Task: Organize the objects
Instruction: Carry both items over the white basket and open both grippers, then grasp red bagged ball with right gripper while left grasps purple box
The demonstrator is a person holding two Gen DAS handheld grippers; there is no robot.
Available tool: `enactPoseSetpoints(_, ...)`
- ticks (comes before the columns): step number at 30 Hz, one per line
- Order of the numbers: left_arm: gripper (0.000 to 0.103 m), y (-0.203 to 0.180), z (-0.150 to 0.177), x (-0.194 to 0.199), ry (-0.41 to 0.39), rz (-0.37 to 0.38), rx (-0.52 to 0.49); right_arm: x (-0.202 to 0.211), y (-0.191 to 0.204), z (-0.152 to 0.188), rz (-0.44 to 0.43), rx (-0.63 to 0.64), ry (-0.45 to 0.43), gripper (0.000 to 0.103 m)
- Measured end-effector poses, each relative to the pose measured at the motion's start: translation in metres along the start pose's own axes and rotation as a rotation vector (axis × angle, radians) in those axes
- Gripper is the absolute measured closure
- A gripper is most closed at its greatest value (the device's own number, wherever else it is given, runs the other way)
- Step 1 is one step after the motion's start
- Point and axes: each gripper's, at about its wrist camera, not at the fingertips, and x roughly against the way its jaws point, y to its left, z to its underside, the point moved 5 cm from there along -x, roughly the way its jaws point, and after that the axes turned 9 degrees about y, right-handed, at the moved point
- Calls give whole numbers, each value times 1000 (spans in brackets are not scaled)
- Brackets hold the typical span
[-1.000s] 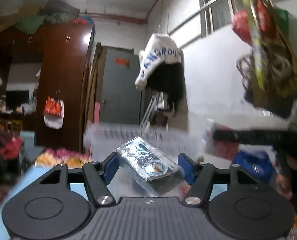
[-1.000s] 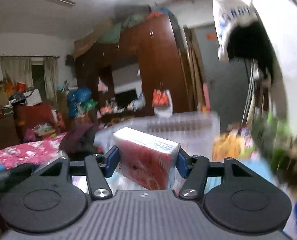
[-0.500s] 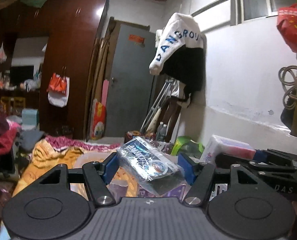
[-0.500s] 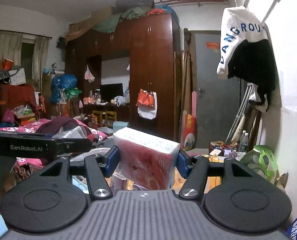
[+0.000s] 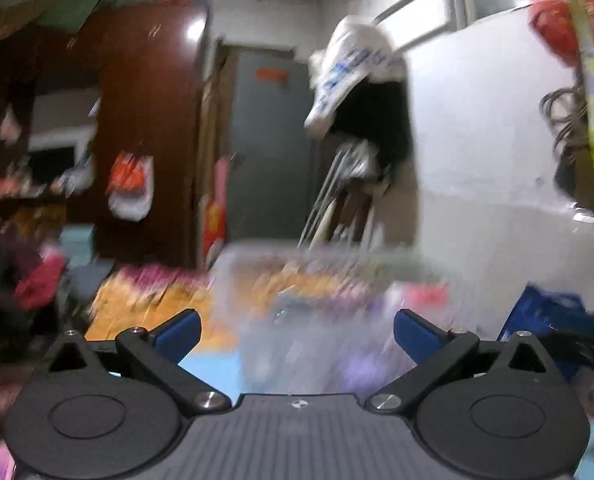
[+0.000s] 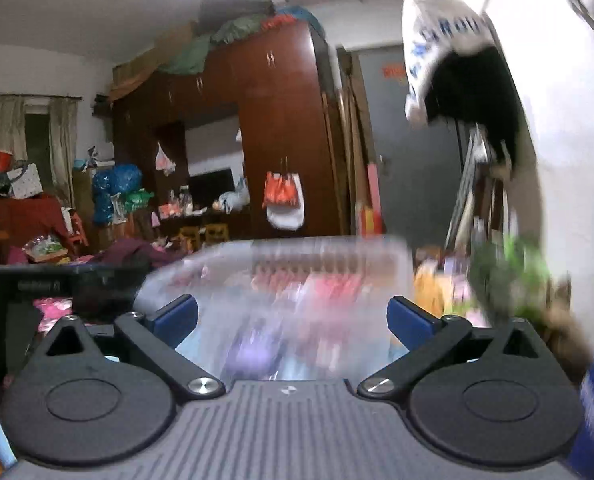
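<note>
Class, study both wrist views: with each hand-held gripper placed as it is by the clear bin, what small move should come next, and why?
Probably draw both back from the clear bin. The left hand-held gripper and right hand-held gripper are opening wide with nothing gripped between their pads, so another loose object is likely next.

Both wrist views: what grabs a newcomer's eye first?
The wide-open left gripper and right gripper, jaws opening with nothing gripped between the blue pads. Just ahead of each sits a motion-blurred clear plastic bin with colourful packets inside. Behind stands a tall reddish-brown wardrobe, and a white-and-black jacket hangs on the right wall.
</note>
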Motion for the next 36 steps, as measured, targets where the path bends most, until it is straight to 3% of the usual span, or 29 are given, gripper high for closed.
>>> enactPoseSetpoints(3, 2, 28, 40, 2, 115, -39, 91, 21, 8, 52, -75, -1, 51, 0)
enactPoseSetpoints(5, 6, 34, 61, -2, 165, -73, 87, 28, 13, 76, -95, -28, 69, 0)
enactPoseSetpoints(8, 8, 37, 78, -10, 213, -125, 52, 29, 31, 93, -87, 46, 84, 3)
enactPoseSetpoints(11, 13, 44, 79, -25, 292, -106, 93, 25, 47, 96, -97, 100, 102, 11)
enactPoseSetpoints(14, 19, 48, 77, -31, 295, -107, 133, 15, 50, 101, -100, 108, 129, 23)
enactPoseSetpoints(16, 31, 48, 76, -29, 286, -97, 134, 13, 49, 105, -110, 100, 142, 27)
enactPoseSetpoints(20, 32, 47, 81, -20, 267, -81, 135, 14, 53, 119, -117, 113, 177, 53)
enactPoseSetpoints(30, 32, 27, 82, 23, 119, 34, 150, 27, 38, 116, -111, 59, 112, 53)
enactPoseSetpoints(36, 32, 13, 86, 28, 111, 74, 129, 28, 27, 114, -92, 39, 87, 53)
